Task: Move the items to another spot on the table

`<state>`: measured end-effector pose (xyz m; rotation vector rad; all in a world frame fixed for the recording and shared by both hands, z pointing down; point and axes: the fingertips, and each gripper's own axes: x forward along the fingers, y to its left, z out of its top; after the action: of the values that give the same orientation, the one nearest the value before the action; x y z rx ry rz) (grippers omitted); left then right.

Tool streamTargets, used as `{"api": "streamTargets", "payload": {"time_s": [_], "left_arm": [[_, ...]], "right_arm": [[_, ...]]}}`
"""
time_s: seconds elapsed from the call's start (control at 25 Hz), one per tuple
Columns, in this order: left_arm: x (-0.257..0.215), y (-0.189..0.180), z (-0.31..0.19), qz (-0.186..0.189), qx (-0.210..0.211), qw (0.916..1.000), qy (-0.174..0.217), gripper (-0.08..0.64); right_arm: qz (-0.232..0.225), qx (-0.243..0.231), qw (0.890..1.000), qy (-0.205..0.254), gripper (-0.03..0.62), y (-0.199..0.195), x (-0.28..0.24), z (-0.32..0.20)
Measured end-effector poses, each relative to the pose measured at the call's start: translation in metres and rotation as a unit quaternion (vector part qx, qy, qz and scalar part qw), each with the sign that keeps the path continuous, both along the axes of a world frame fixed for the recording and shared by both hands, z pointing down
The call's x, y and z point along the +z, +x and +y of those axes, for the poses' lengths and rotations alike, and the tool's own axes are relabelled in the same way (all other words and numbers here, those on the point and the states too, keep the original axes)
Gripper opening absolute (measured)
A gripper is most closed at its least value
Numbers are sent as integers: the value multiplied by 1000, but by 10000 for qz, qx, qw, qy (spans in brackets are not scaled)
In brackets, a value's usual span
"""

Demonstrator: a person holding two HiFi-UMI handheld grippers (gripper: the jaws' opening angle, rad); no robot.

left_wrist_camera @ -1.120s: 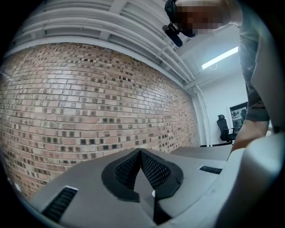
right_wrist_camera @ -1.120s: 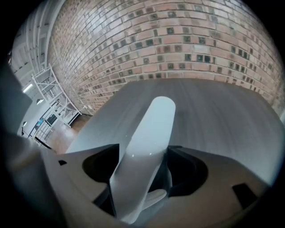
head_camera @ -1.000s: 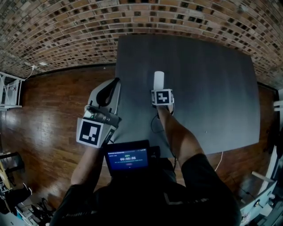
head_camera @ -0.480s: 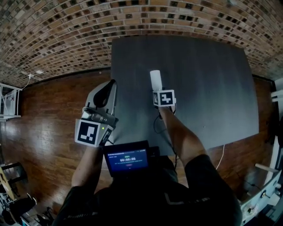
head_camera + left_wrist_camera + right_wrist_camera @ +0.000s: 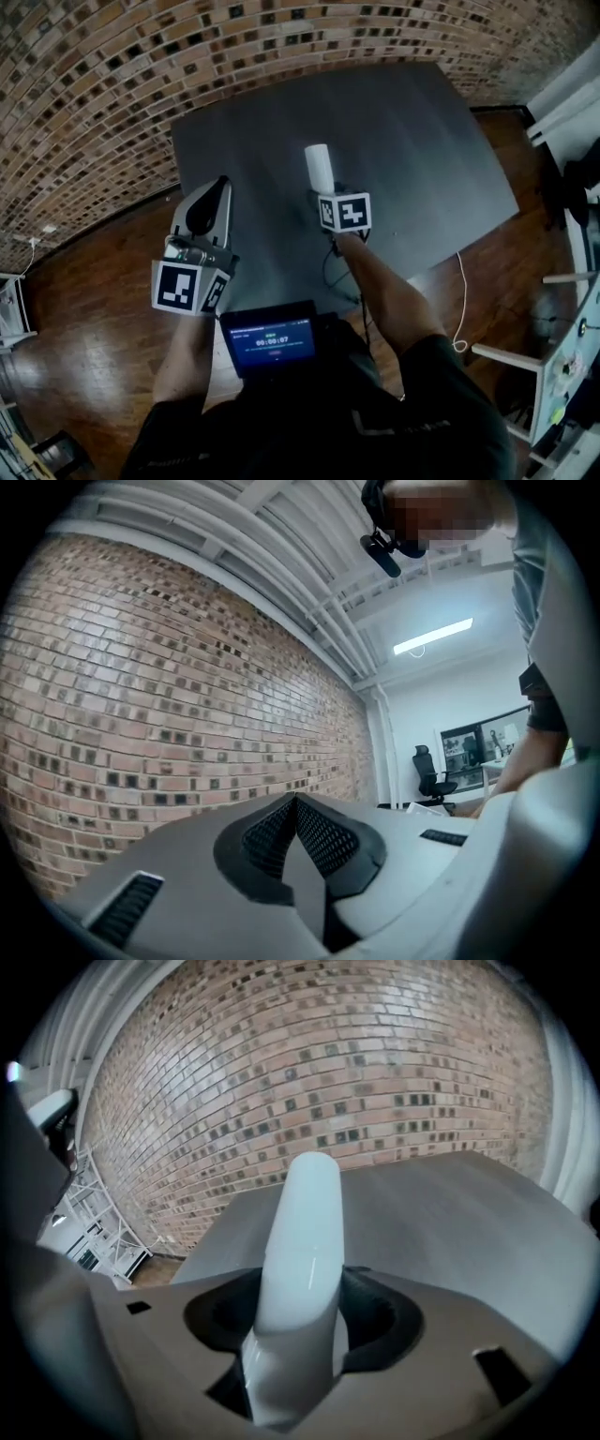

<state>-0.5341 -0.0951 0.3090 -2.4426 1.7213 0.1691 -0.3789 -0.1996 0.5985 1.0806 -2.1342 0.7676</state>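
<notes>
A white, round-ended tube sticks out forward from my right gripper over the middle of the dark table. In the right gripper view the tube fills the gap, and both pads of the right gripper press on its sides. I cannot tell if the tube touches the table. My left gripper hangs at the table's left edge, over the rim and the floor. Its jaws are shut together with nothing between them, pointing toward the brick wall.
A small screen is mounted at the person's chest. A white cable hangs off the table's near right side. A brick wall runs behind the table; wooden floor lies left. White frames stand at right.
The head view has swung, so the table now appears rotated and shifted left. Both grippers keep about the same places relative to the table, with the white tube still at the right gripper.
</notes>
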Motion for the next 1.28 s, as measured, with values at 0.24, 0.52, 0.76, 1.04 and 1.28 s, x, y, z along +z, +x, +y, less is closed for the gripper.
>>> {"api": "streamTargets", "payload": {"time_s": [0.24, 0.52, 0.76, 1.04, 1.28], "left_arm": [[-11, 85, -5, -405, 695, 9963, 309, 0], [-25, 180, 1, -356, 1454, 9879, 403, 0], [-32, 273, 12, -373, 1825, 9822, 233, 0], [-46, 395, 26, -437, 1845, 9810, 416, 0], [-42, 503, 31, -411, 2114, 9760, 334, 0]], "right_arm": [[-86, 648, 9972, 351, 261, 85, -37, 16], [-251, 1141, 9899, 808, 261, 192, -89, 37], [-338, 1394, 9848, 978, 261, 288, -106, 57], [-489, 1404, 9832, 1063, 261, 401, -113, 73], [-544, 1494, 9789, 1285, 261, 495, -126, 78]]}}
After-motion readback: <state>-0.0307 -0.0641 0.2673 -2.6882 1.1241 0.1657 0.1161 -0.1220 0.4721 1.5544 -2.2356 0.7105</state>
